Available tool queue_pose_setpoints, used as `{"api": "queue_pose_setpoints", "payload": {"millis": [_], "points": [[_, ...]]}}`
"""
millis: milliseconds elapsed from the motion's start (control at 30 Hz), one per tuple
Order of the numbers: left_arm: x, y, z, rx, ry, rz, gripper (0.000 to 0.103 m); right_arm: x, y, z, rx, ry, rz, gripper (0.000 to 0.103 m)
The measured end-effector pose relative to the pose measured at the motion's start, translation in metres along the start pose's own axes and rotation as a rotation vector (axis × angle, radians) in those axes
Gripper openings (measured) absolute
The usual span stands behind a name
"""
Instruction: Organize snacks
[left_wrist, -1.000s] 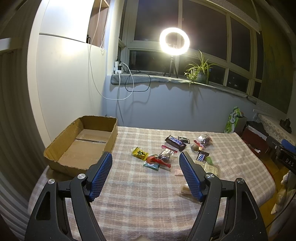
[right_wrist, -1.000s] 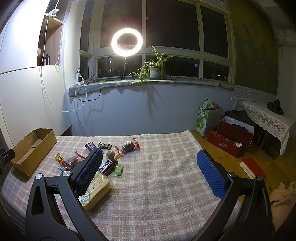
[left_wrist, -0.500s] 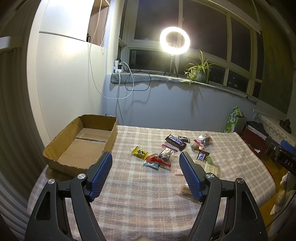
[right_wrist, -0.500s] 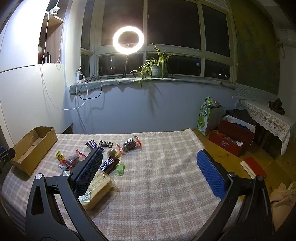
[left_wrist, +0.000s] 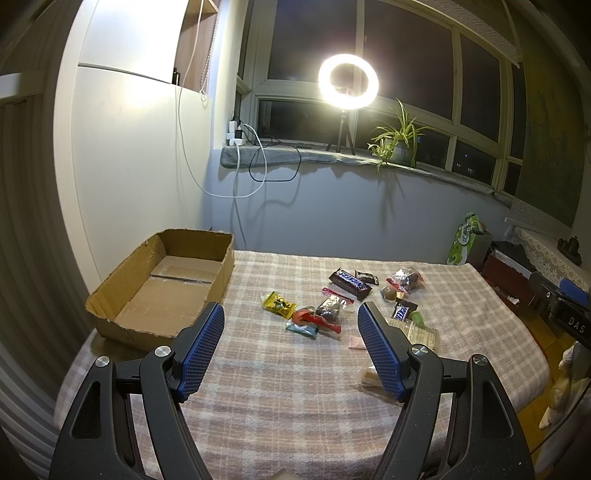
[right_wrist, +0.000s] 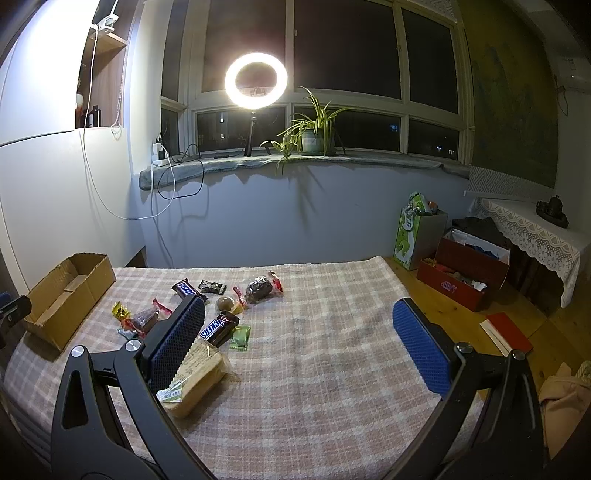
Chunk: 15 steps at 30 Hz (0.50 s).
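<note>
Right now the pink-and-cream checked cloth over the tabletop (left_wrist: 295, 398) carries everything I care about, so I read places off its edges. At its far left corner sits my open, empty brown cardboard box (left_wrist: 162, 288), long axis running from the near left edge toward the far edge. My left gripper (left_wrist: 291, 347) hovers with its jaws spread wide and nothing between them; the box lies ahead and to their left, closer to this hand than to the other. My right gripper (right_wrist: 306, 339) is likewise wide open and empty, held over the cloth's right half.

Scattered snacks lie in a loose band across the middle of the cloth, toward the far edge. Largest is the clear-wrapped pale bread slab (right_wrist: 195, 376), touching or just behind my right hand's left pad, its length pointing away from me. Next come the brown Snickers bar (left_wrist: 349, 282) lying crosswise, a second Snickers bar (right_wrist: 218, 328) and a small green packet (right_wrist: 240, 336) just beside the bread, then the little yellow sweet packet (left_wrist: 279, 304), which is the piece nearest the box.

I judge that the left hand suits the yellow packet, straight ahead between its jaws and slightly beyond, while the right hand would need to shift left for the bread.
</note>
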<state>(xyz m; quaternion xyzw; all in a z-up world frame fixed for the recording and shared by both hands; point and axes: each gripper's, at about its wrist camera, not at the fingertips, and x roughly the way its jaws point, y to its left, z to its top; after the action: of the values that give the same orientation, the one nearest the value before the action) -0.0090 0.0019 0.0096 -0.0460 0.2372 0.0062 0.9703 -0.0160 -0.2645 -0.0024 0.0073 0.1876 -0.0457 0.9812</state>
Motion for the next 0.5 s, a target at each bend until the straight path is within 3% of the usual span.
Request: {"api": "queue_pose_setpoints", "payload": {"millis": [500], "points": [[0.0015, -0.0024, -0.0026, 0.000, 0.002, -0.001, 0.075, 0.0014, 0.0012, -0.0024, 0.001, 0.004, -0.003, 0.103]]}}
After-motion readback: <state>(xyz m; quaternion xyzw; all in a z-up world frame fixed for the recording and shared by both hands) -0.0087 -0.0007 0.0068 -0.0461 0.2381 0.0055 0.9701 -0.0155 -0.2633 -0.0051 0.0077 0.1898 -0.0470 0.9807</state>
